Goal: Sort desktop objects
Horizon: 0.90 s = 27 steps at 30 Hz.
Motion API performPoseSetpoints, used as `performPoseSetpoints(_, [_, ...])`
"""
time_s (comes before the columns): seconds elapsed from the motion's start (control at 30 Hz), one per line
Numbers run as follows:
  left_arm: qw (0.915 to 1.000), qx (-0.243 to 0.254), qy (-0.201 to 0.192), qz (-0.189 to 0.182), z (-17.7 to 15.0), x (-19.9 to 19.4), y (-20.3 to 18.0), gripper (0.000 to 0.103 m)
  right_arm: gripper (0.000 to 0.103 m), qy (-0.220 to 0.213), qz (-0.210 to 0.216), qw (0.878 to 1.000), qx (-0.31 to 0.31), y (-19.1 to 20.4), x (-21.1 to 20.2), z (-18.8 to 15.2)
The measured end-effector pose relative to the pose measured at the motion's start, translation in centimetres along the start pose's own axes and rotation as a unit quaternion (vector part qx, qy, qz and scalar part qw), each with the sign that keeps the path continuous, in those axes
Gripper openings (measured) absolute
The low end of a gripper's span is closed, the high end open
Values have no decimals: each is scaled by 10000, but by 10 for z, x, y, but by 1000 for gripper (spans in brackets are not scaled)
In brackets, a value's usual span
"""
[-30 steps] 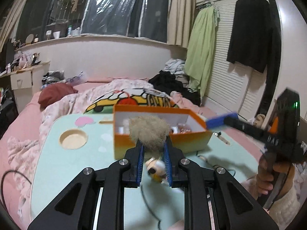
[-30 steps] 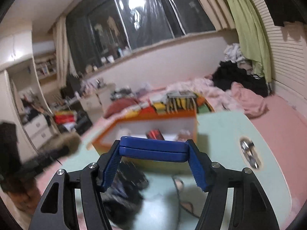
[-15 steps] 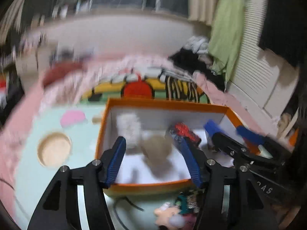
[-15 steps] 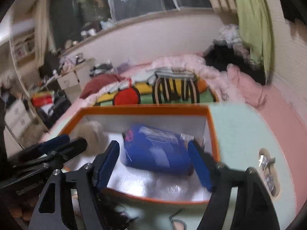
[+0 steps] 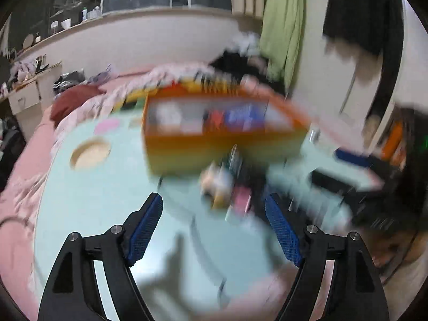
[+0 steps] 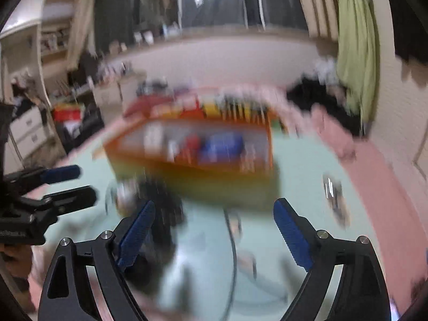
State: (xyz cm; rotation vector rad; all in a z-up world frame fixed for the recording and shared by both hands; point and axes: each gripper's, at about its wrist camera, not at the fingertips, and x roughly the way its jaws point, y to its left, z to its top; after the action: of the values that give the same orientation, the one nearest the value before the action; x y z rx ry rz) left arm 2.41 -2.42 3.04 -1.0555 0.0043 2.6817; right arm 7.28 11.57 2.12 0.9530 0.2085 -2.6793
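Both views are motion-blurred. An orange box [image 5: 222,144] stands on the pale green table [image 5: 88,208] and holds a blue packet [image 5: 240,119], a red item and pale fluffy things; the box also shows in the right wrist view [image 6: 203,171]. My left gripper [image 5: 214,224] is open and empty, in front of the box. A small pile of keychain toys [image 5: 227,187] lies just ahead of it. My right gripper [image 6: 214,238] is open and empty, back from the box, with a dark cluster [image 6: 163,206] by its left finger.
A round cup hole [image 5: 89,153] is in the table at left. A thin cable [image 6: 232,243] runs across the table. A metal item [image 6: 334,195] lies at the table's right. The pink bed and hanging clothes are behind.
The left gripper let the fluffy ball go into the box and the right let go the blue packet. Both opened and have pulled back from the box.
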Motion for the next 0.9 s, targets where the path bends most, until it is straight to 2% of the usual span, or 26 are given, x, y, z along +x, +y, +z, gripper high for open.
performPoseSetpoints(0.07, [9996,39,167,215,-19,8,3,79,90,296,-70,9995,-35,-1,7,-17])
performPoseSetpoints(0.1, [9991,77,132,398,-29,14,5,85,91,508,-247,9983,-153,0,15,-28])
performPoseSetpoints(0.13, [9976,213,-135,644,-34,15,2,91,97,187,-338,9990,-202,-2,13,-32])
performPoseSetpoints(0.17, [9969,186,-328,693,-36,15,2,91,101,107,-343,9992,-175,-3,15,-35])
performPoseSetpoints(0.2, [9970,-40,-419,645,-37,18,4,92,101,59,-334,9994,-67,-7,17,-36])
performPoseSetpoints(0.27, [9952,-45,-557,805,-38,19,0,93,102,46,-328,9994,-87,-7,18,-37])
performPoseSetpoints(0.9, [9954,-24,-615,728,-43,18,-3,93,102,-51,-254,9996,-130,-8,16,-35])
